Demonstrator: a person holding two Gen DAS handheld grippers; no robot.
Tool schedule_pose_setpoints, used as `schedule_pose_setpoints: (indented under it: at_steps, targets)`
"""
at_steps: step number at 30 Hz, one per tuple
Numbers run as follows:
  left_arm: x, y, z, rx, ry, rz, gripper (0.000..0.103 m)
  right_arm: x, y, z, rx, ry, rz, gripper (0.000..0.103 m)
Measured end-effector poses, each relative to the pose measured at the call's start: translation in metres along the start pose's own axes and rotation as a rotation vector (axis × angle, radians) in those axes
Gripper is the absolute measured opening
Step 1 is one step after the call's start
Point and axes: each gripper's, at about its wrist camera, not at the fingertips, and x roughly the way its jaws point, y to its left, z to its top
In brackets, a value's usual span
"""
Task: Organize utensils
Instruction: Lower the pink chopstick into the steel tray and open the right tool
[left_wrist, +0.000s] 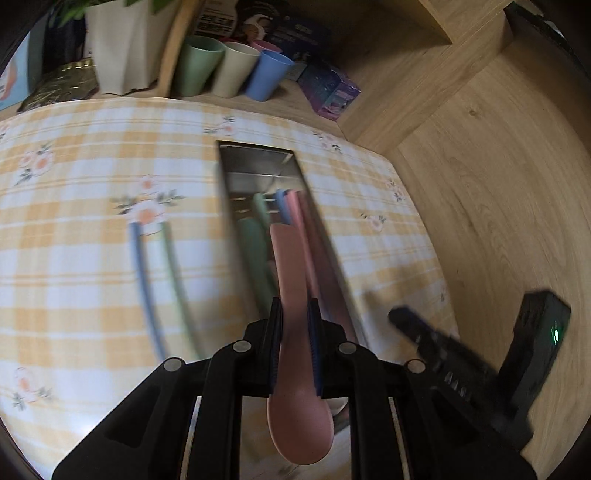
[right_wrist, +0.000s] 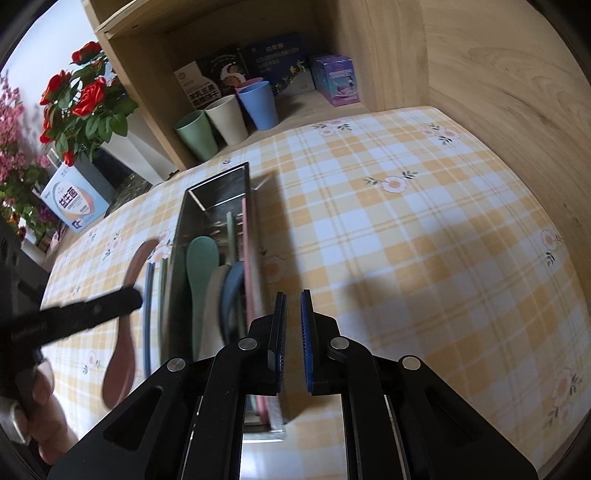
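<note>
My left gripper (left_wrist: 294, 314) is shut on a pink spoon (left_wrist: 291, 280), held above the near end of a steel tray (left_wrist: 258, 162) on the checked cloth. The spoon shows in the right wrist view (right_wrist: 125, 310), left of the tray (right_wrist: 218, 184). The tray holds green (right_wrist: 199, 258), beige and blue spoons and pink sticks. A blue stick (left_wrist: 142, 266) and a green stick (left_wrist: 177, 269) lie on the cloth left of the tray. My right gripper (right_wrist: 293, 295) is slightly open and empty, just right of the tray.
Green (left_wrist: 195, 66), beige (left_wrist: 232, 70) and blue (left_wrist: 266, 74) cups stand on a wooden shelf behind the table, with a purple box (left_wrist: 328, 92) beside them. A wooden wall (left_wrist: 498, 184) runs along the right. A flower pot (right_wrist: 85, 107) and a box (right_wrist: 74, 199) stand far left.
</note>
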Motion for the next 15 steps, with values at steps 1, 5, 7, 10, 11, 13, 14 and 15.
schedule_pose_setpoints:
  at_steps: [1, 5, 7, 10, 11, 13, 14, 15]
  targets:
    - [0.010, -0.006, 0.003, -0.009, 0.006, 0.002, 0.013, 0.000, -0.002, 0.000, 0.004, 0.000, 0.001, 0.008]
    - [0.033, -0.018, 0.008, -0.007, 0.019, 0.040, 0.013, -0.003, -0.011, 0.000, 0.024, -0.008, 0.010, 0.008]
    - [0.042, -0.021, 0.009, -0.002, 0.029, 0.061, 0.013, -0.003, -0.014, 0.000, 0.029, -0.011, 0.013, 0.008]
    - [0.050, -0.022, 0.004, 0.010, 0.052, 0.084, 0.013, -0.003, -0.018, 0.000, 0.040, -0.008, 0.017, 0.008]
    - [0.052, -0.023, 0.003, 0.014, 0.059, 0.085, 0.013, -0.002, -0.018, 0.000, 0.043, -0.008, 0.017, 0.008]
    - [0.055, -0.023, -0.001, 0.029, 0.066, 0.093, 0.013, -0.002, -0.019, 0.000, 0.049, -0.006, 0.018, 0.008]
    - [0.054, -0.023, -0.002, 0.039, 0.062, 0.094, 0.014, -0.001, -0.018, -0.001, 0.051, -0.006, 0.020, 0.008]
    - [0.055, -0.024, -0.002, 0.048, 0.062, 0.096, 0.014, -0.001, -0.018, -0.001, 0.052, -0.006, 0.021, 0.008]
